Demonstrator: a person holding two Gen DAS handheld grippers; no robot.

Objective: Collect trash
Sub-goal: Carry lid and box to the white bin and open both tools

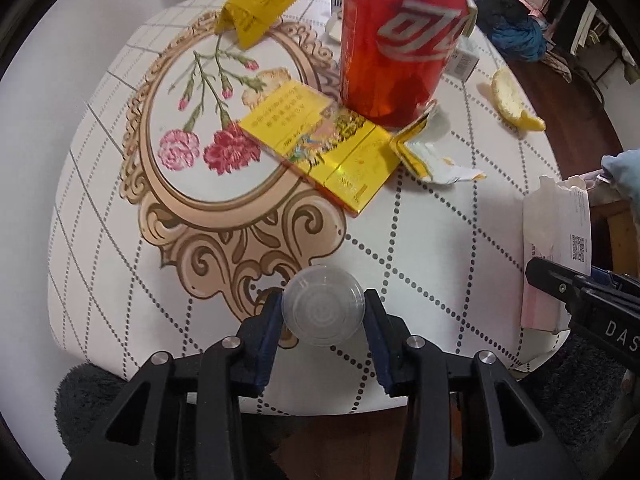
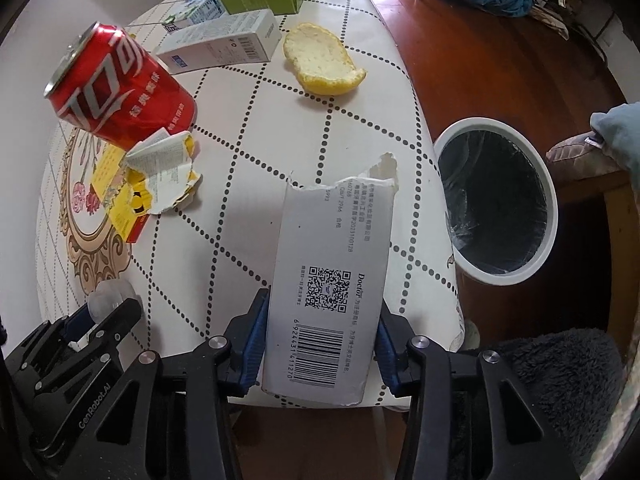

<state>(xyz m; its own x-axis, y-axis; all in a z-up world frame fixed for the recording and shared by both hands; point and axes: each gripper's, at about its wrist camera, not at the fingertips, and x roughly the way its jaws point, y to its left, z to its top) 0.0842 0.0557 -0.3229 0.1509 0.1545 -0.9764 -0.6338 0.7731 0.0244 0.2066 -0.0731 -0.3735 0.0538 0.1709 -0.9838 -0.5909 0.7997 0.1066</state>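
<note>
Trash pickup under way: left gripper [image 1: 323, 312] jaws clamped on clear plastic lid [image 1: 322, 305] at near table [image 1: 440, 240] edge; right gripper [image 2: 322, 332] jaws holding torn white carton [image 2: 332, 280]. Next, probably: carry both right to bin [image 2: 496, 200], release above opening.

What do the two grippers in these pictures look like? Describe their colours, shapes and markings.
Both are alike: the left gripper and right gripper have black angular linkage arms with triangular cut-outs and silver round pivot bolts. Their fingers carry blue ribbed pads. Seen from the right wrist, the left gripper's body reads "GenRobot.AI" in white; the other view shows white letters "DAS" on the right one. No cables show.
</note>
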